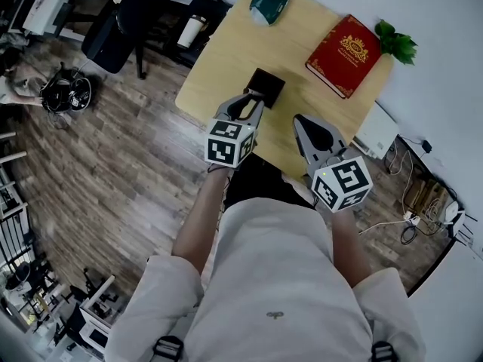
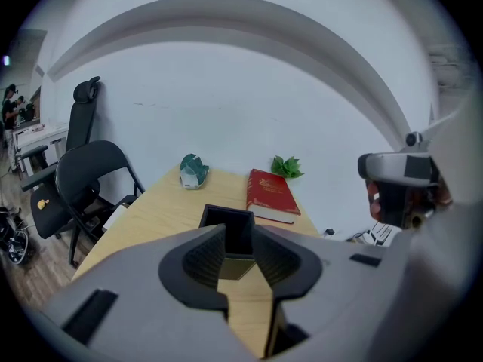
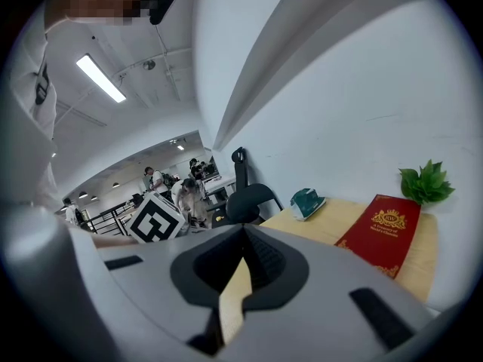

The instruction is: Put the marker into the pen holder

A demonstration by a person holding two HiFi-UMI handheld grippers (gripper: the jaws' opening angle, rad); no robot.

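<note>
Black and square, the pen holder (image 1: 267,87) is standing upright on the pale wood table (image 1: 226,59), toward the edge nearest you. You are holding the left gripper (image 1: 253,96) just in front of it. Its jaws are standing slightly apart with nothing gripped, and in the left gripper view the holder's open top is showing through the gap, just past the fingertips. You are holding the right gripper (image 1: 299,119) beside the left one, a little further from the holder. In the right gripper view its jaw tips are meeting, with nothing between them and only a sliver of table showing lower down. A red book (image 1: 347,55) with gold print is lying flat at the far right of the table, and a small green plant (image 1: 396,42) is sitting just beyond it by the wall. A green and white packet (image 1: 269,2) is resting at the far left corner. A black chair (image 1: 113,29) is standing on the wood floor (image 1: 113,164) to the left, well apart from the holder.
</note>
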